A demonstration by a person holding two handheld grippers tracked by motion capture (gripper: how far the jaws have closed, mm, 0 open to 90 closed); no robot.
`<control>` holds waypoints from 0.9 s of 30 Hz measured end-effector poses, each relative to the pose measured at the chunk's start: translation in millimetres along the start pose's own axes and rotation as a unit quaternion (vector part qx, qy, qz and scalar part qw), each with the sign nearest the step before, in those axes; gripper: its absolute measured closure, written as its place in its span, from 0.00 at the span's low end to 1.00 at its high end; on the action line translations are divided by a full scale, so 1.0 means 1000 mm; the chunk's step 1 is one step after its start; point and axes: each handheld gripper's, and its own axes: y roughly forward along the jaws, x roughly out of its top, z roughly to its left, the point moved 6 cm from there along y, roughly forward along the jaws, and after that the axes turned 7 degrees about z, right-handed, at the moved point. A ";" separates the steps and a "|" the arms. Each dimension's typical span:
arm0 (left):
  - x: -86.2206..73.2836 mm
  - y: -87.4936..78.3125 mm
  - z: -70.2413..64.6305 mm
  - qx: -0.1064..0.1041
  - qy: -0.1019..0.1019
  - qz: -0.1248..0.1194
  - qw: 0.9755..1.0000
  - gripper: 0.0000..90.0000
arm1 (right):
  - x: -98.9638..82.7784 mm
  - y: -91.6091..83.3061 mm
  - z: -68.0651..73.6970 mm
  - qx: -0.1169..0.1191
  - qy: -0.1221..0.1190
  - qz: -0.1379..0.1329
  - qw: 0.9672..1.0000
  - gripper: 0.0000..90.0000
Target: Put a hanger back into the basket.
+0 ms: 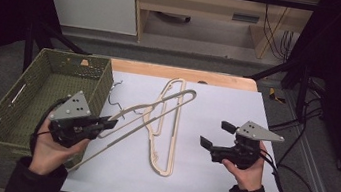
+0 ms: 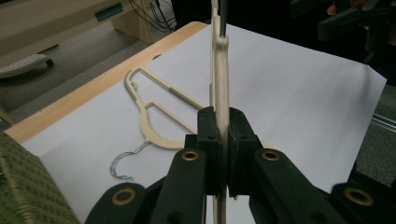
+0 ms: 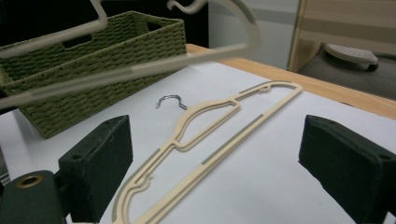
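My left gripper (image 1: 106, 123) is shut on a cream hanger (image 1: 167, 104), pinching its thin frame edge-on between the jaws. That hanger is lifted and slants from near the table's front left toward the middle. From the left gripper view (image 2: 220, 121) the held hanger (image 2: 220, 70) runs straight ahead. A second cream hanger (image 1: 174, 137) lies flat on the white sheet (image 1: 228, 104), its metal hook (image 2: 121, 168) pointing toward the basket. My right gripper (image 1: 216, 134) is open at the right, to the right of the lying hanger. Its own view (image 3: 217, 140) has the lying hanger (image 3: 219, 154) beyond the jaws.
A green woven basket (image 1: 104, 82) stands at the table's left edge, with nothing visible inside. The wooden table edge (image 1: 181, 73) borders the far side of the sheet. Cables trail over the floor to the right.
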 end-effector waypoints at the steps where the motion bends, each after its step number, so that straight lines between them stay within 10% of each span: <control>1: 0.002 -0.004 0.004 0.003 0.000 0.001 1.000 0.95 | -0.003 -0.002 -0.003 -0.004 0.001 -0.002 1.000 0.12; 11: 0.011 -0.041 0.055 0.028 -0.017 -0.006 0.999 0.95 | -0.025 -0.015 -0.019 -0.025 0.021 0.011 0.999 0.11; 27: -0.024 -0.057 0.141 0.086 -0.033 0.022 0.996 0.95 | -0.033 -0.016 -0.022 -0.033 0.022 0.020 0.999 0.10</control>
